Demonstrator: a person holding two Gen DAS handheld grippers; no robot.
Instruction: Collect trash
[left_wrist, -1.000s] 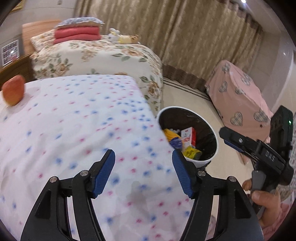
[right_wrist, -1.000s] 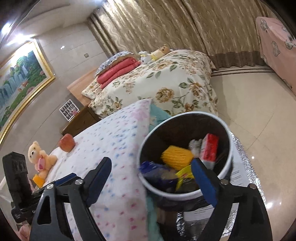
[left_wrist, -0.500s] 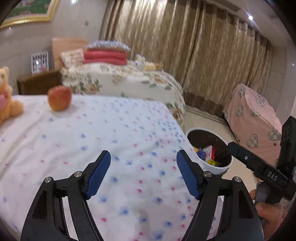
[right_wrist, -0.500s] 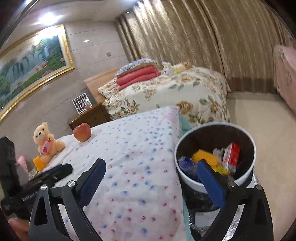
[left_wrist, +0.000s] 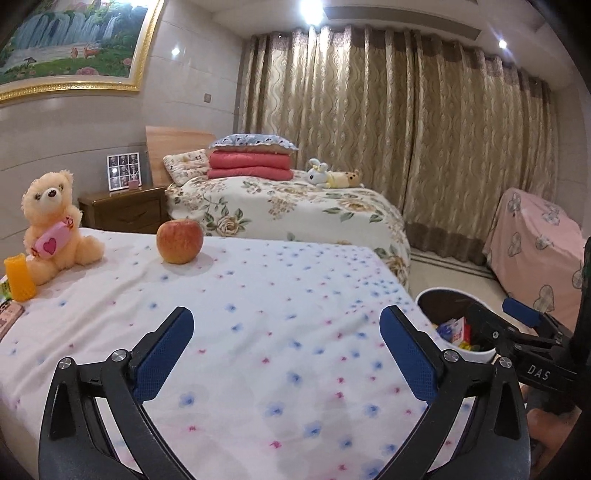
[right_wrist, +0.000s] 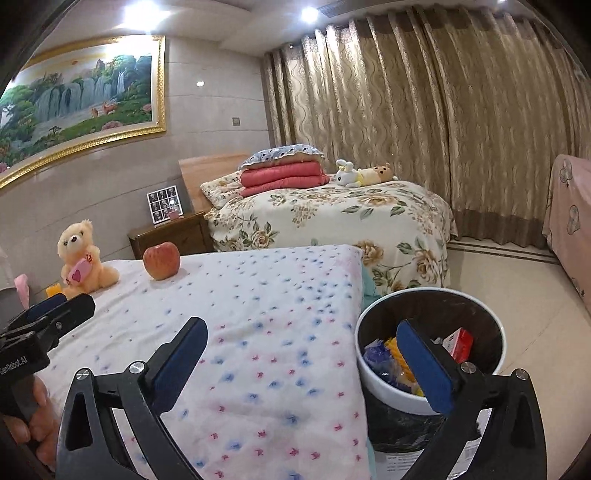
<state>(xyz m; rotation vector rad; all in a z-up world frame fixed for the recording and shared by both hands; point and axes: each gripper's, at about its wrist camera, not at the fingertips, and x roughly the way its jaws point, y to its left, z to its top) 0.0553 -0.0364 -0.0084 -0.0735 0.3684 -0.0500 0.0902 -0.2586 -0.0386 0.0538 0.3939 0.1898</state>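
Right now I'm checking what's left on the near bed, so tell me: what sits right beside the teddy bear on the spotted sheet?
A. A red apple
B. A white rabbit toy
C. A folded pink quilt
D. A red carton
A. The red apple rests on the spotted sheet just right of the teddy bear; the carton is in the trash bin, and the quilt and rabbit lie on the far bed.

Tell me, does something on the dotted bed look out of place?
Yes: an apple lies directly on the dotted sheet, with no plate, beside a teddy bear. The trash bin stands upright and nothing has spilled.
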